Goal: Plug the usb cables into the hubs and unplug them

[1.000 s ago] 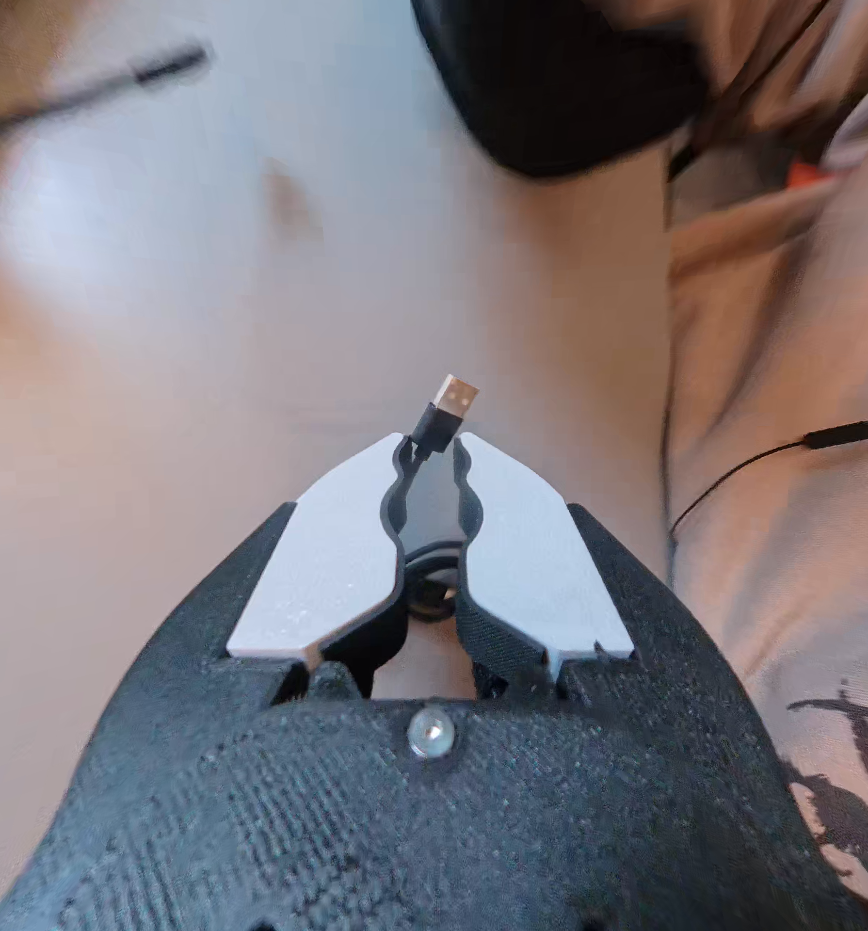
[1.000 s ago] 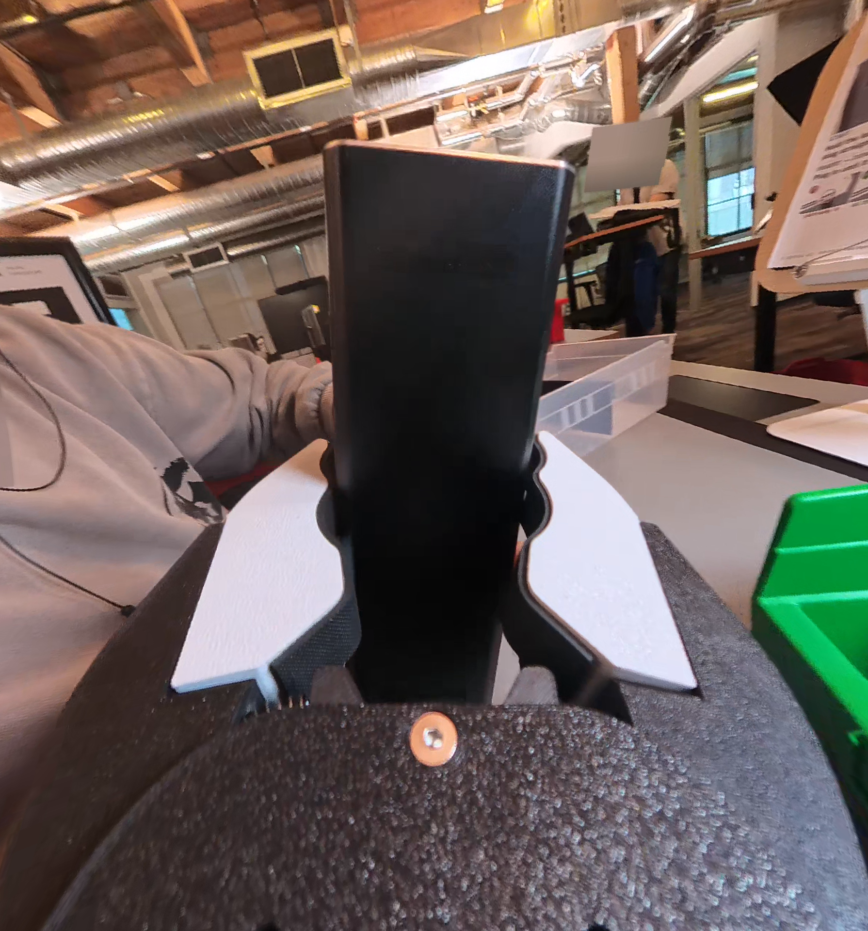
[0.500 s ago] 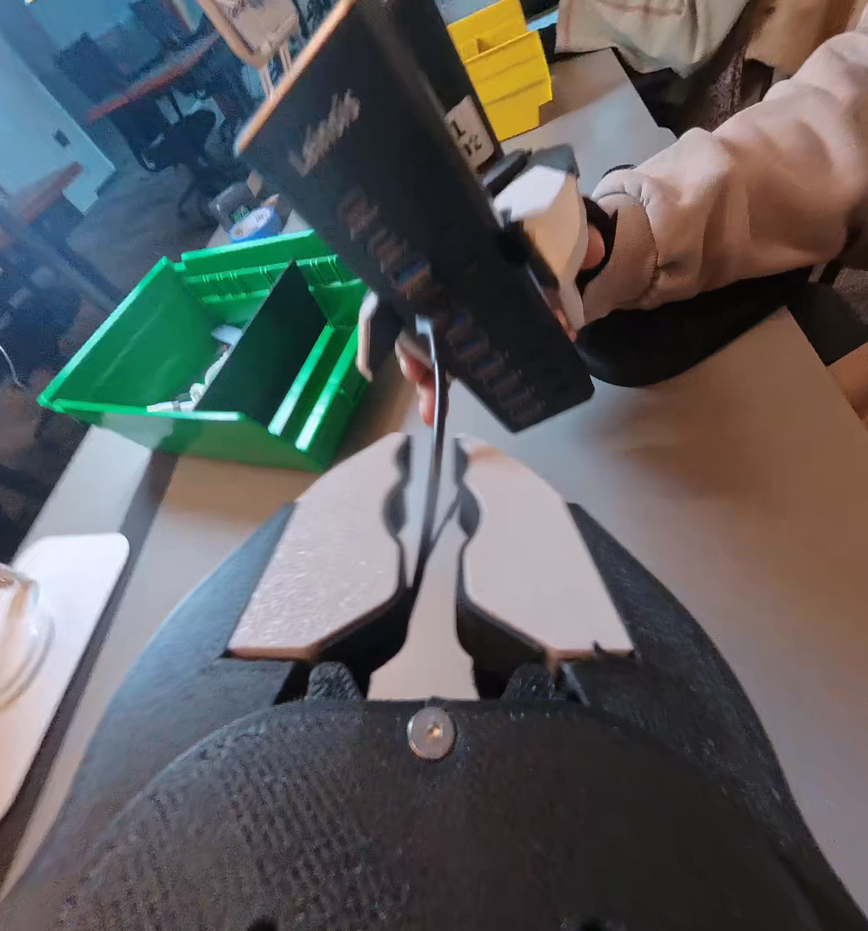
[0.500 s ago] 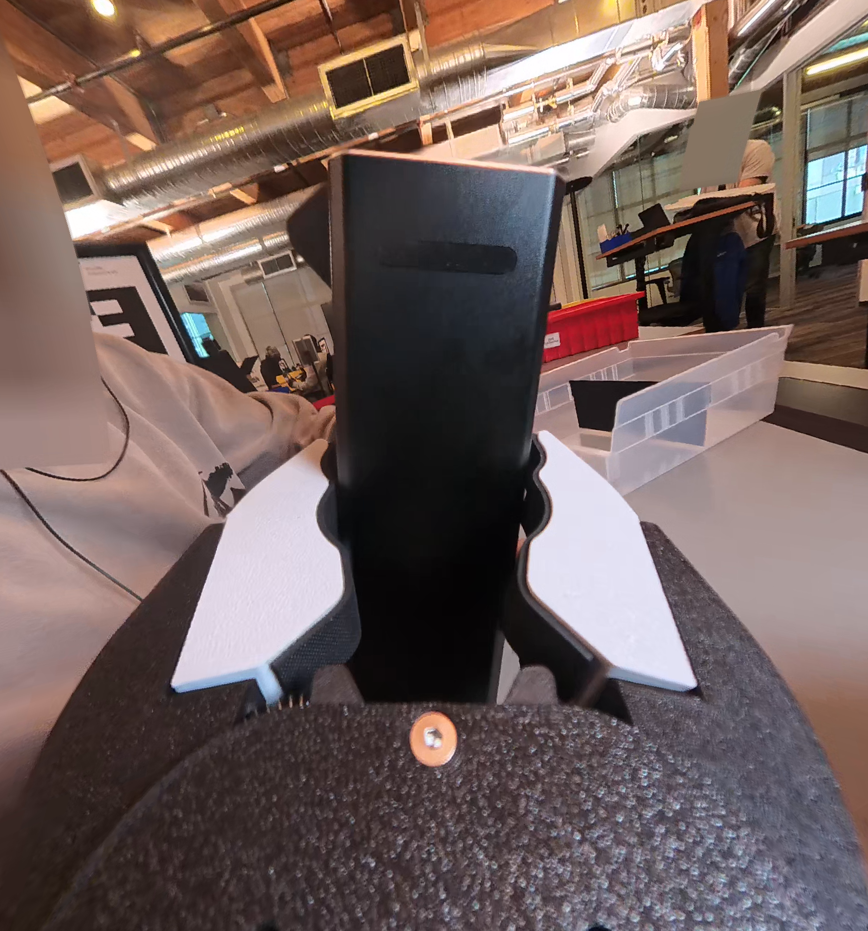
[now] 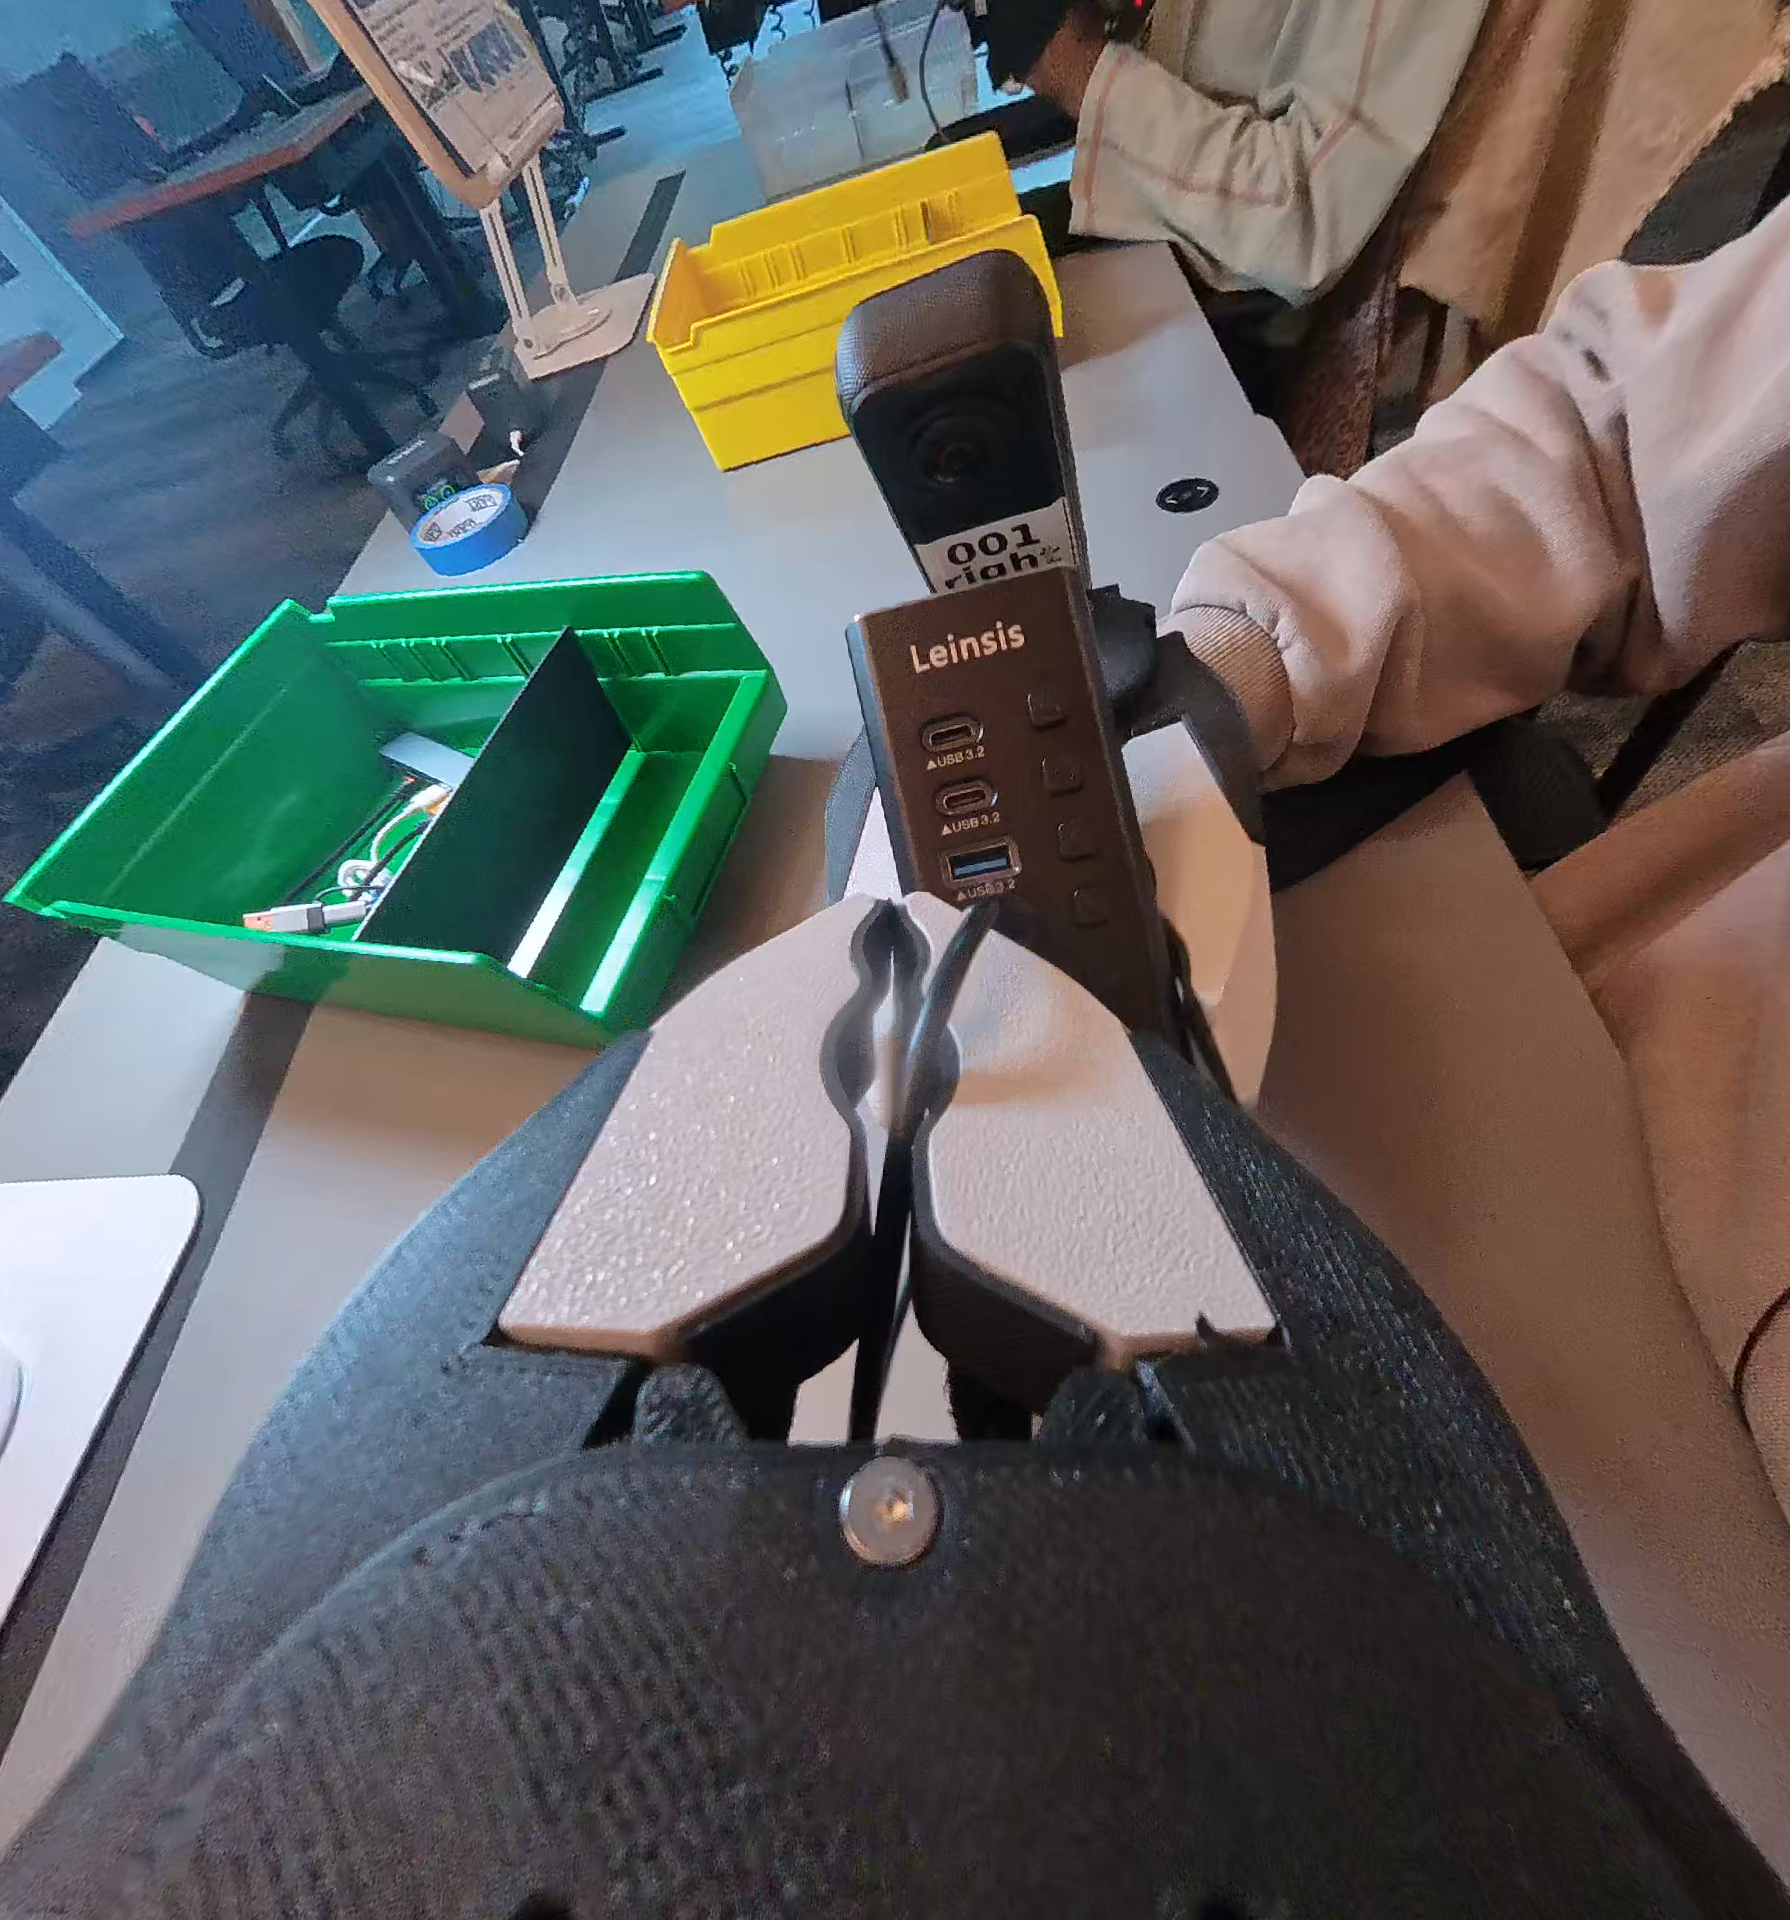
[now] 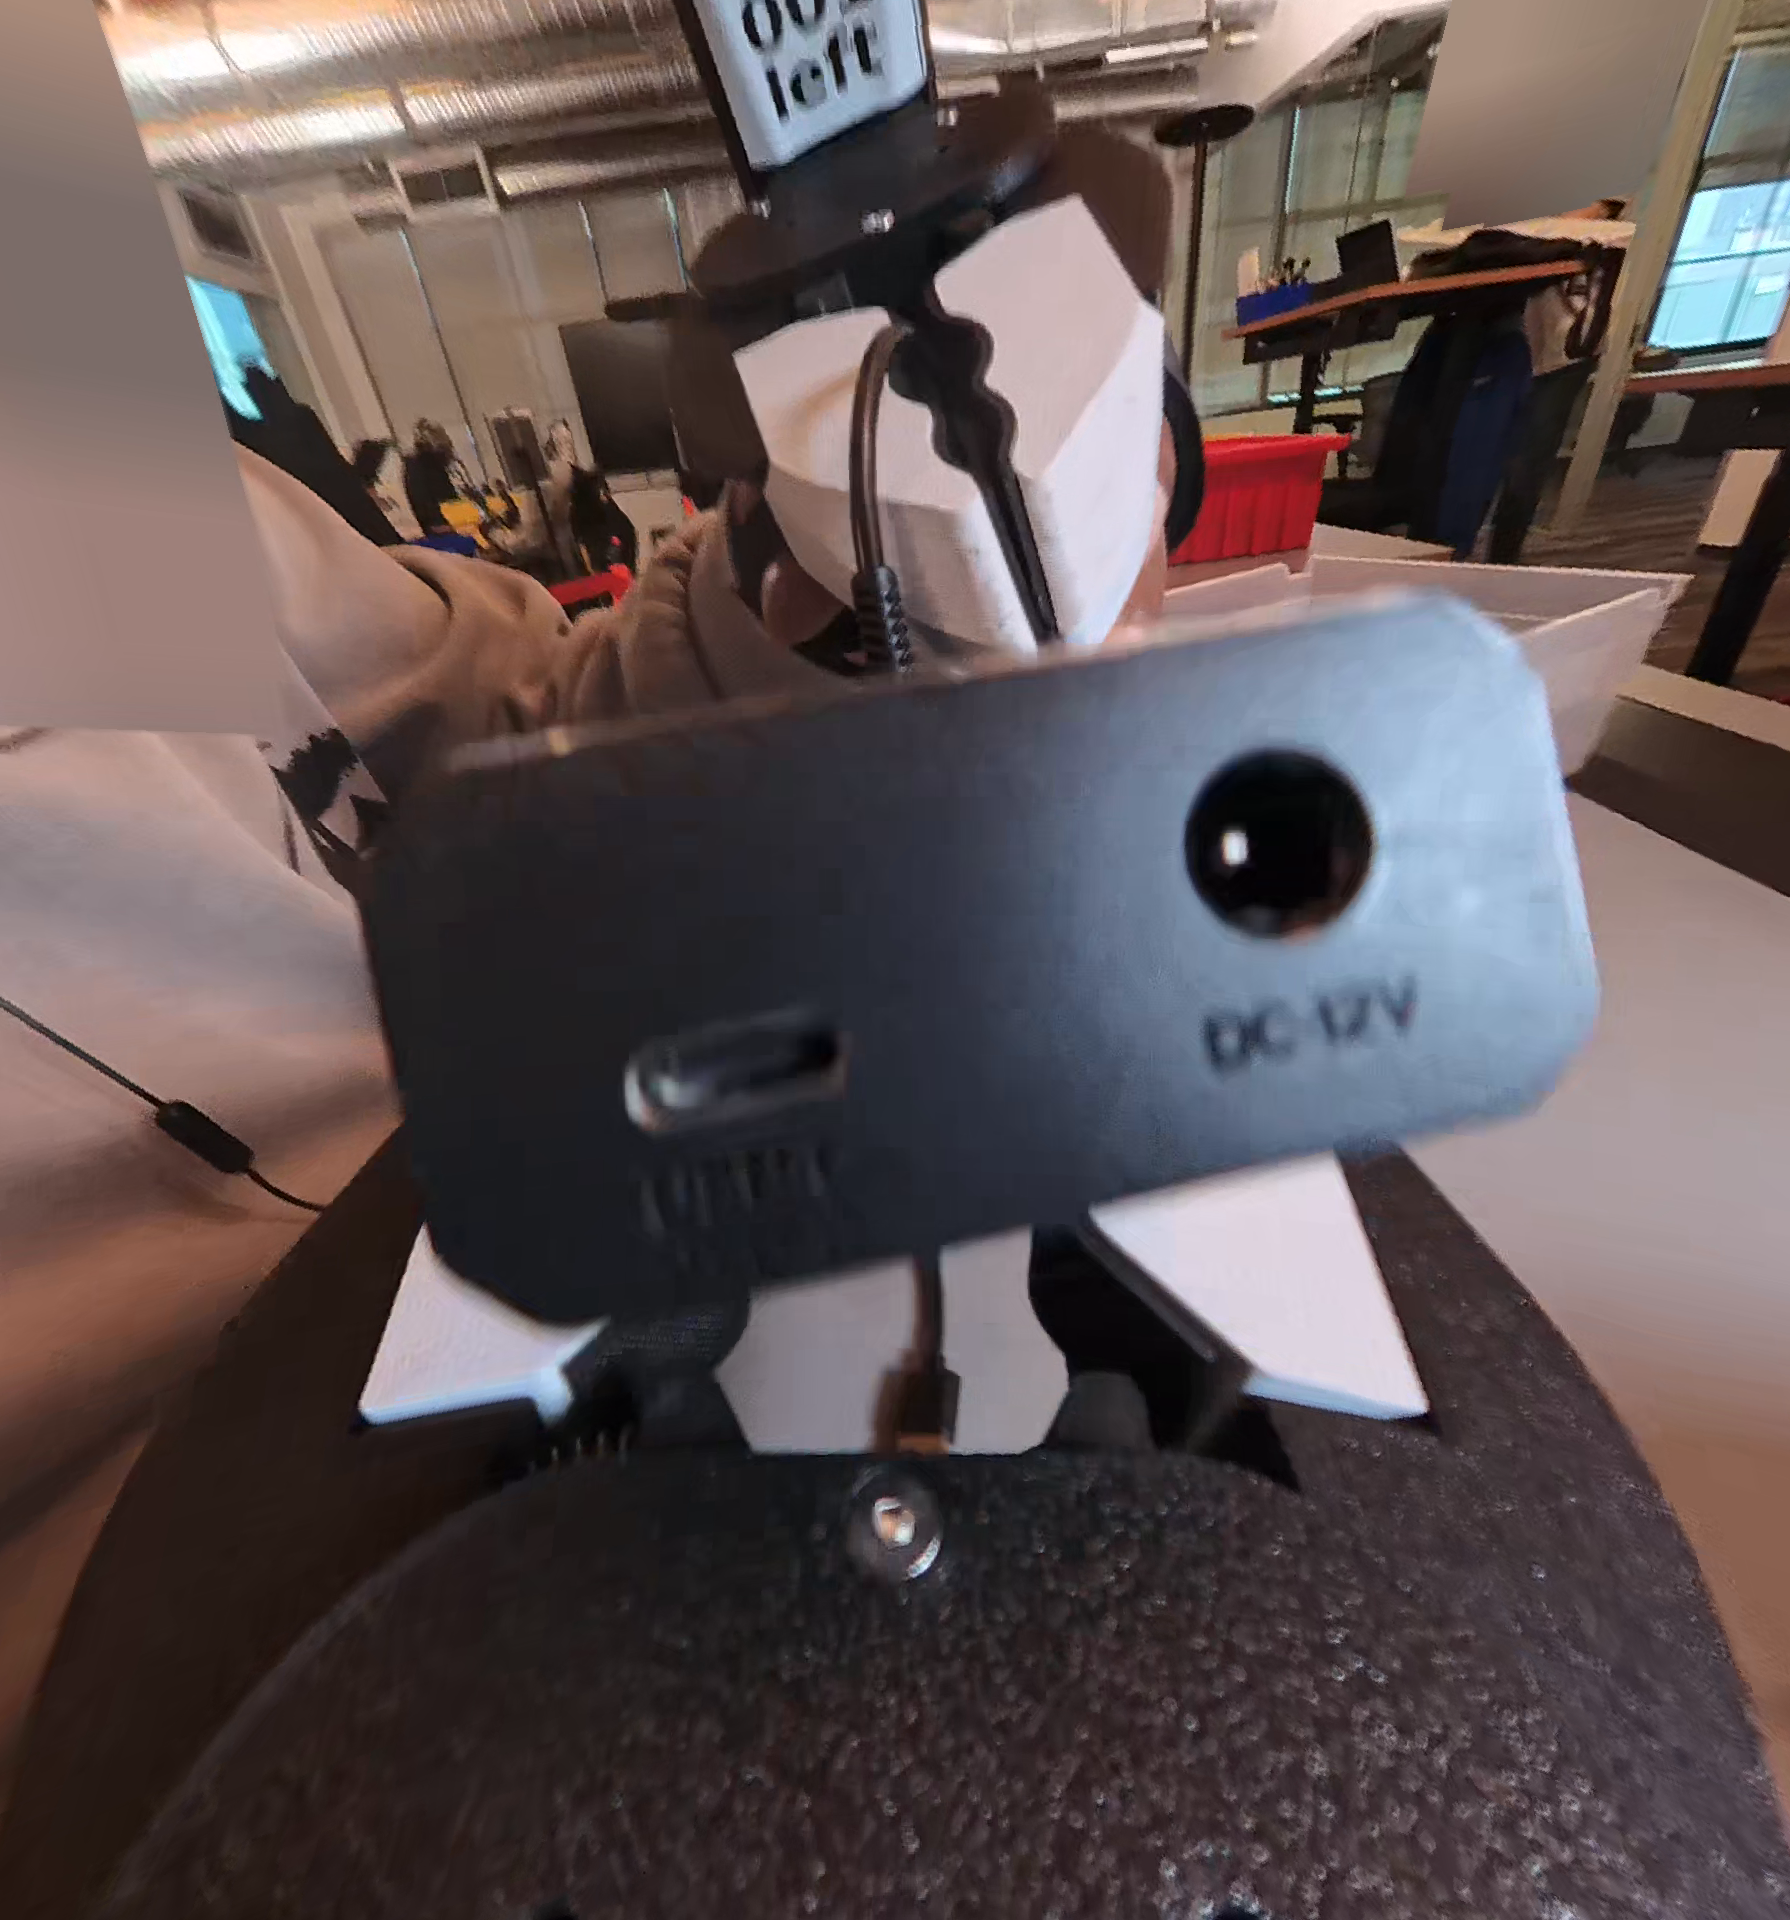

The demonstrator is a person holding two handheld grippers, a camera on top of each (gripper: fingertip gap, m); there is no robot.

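My right gripper (image 6: pixel 901 1278) is shut on a black USB hub (image 6: pixel 974 966) and holds it above the table, end face toward its camera. In the left wrist view the hub (image 5: pixel 1005 748) stands upright with its port row facing me. My left gripper (image 5: pixel 922 935) is shut on a thin black USB cable (image 5: pixel 938 987), right below the hub. The cable's plug end (image 6: pixel 880 613) meets the hub's port face just under the blue port; I cannot tell how deep it sits. The left gripper (image 6: pixel 1016 592) shows beyond the hub in the right wrist view.
A green bin (image 5: pixel 247 779) with loose cables (image 5: pixel 351 904) and a black divider sits left on the grey table (image 5: pixel 662 499). A yellow bin (image 5: pixel 818 343), blue tape roll (image 5: pixel 470 520) and wooden stand (image 5: pixel 548 312) are farther back. A clear bin (image 6: pixel 1556 623) lies beyond the hub. Across from one pair of fingers to the other is roughly 6 cm.
My left gripper swung from pointing at the person with the plug free in the air to the hub, bringing the plug to the port row. My right gripper tipped the hub.
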